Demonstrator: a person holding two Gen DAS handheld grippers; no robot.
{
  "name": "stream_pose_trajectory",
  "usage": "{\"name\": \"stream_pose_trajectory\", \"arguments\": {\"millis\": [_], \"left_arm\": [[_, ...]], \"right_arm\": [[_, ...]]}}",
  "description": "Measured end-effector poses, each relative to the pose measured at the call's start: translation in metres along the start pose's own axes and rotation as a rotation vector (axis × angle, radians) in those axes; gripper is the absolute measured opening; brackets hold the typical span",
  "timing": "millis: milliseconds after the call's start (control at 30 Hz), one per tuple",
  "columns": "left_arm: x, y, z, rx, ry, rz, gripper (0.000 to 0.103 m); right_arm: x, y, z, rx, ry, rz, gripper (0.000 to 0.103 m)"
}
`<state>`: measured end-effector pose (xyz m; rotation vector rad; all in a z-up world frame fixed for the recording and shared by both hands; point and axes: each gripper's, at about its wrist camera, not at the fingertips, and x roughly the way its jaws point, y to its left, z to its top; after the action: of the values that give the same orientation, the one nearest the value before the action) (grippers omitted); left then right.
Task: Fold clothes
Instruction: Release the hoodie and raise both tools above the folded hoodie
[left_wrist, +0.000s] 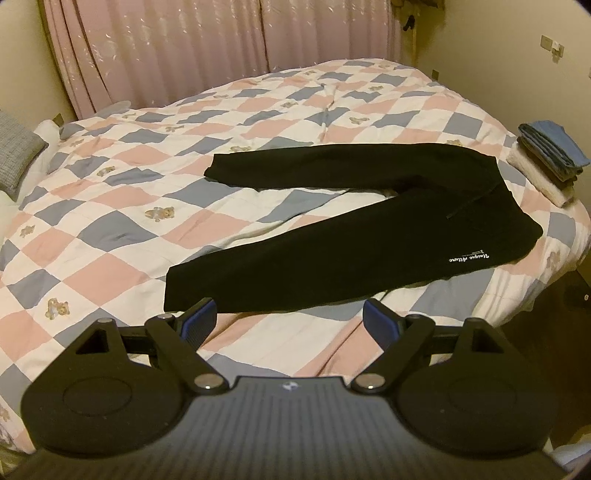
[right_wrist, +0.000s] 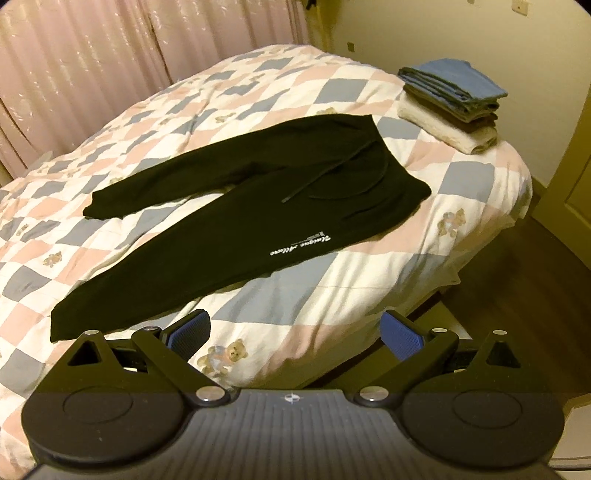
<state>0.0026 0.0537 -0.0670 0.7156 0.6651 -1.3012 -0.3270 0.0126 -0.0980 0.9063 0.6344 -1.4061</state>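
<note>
Black sweatpants (left_wrist: 332, 236) (right_wrist: 229, 229) with small white lettering lie flat on the checked quilt (left_wrist: 110, 206) (right_wrist: 369, 273), legs spread in a V toward the left and the waist to the right. My left gripper (left_wrist: 288, 325) hovers open just in front of the near leg's cuff, holding nothing. My right gripper (right_wrist: 295, 334) is open too, above the quilt near the bed's front edge, to the right of that cuff. A drawstring trails from the waist.
A stack of folded clothes (left_wrist: 546, 162) (right_wrist: 450, 107), blue on top and cream at the bottom, sits at the bed's right corner. Pink curtains (left_wrist: 184, 48) hang behind. A grey pillow (left_wrist: 18, 155) lies far left. Wooden floor (right_wrist: 517, 295) is right of the bed.
</note>
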Motion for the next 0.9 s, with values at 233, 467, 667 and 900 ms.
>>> {"name": "stream_pose_trajectory", "arguments": {"millis": [233, 467, 667, 900], "left_arm": [[0.003, -0.001, -0.002, 0.010, 0.010, -0.003, 0.084], [0.009, 0.006, -0.001, -0.010, 0.009, 0.011, 0.084], [0.017, 0.014, 0.002, -0.022, 0.012, 0.024, 0.084], [0.032, 0.016, 0.011, -0.034, 0.022, 0.022, 0.084]], "right_arm": [[0.002, -0.002, 0.000, 0.011, 0.006, -0.006, 0.101], [0.007, 0.004, 0.006, -0.001, -0.002, -0.009, 0.101], [0.011, 0.012, 0.018, -0.013, -0.030, -0.006, 0.101], [0.028, 0.015, 0.031, -0.015, -0.021, 0.000, 0.101]]}}
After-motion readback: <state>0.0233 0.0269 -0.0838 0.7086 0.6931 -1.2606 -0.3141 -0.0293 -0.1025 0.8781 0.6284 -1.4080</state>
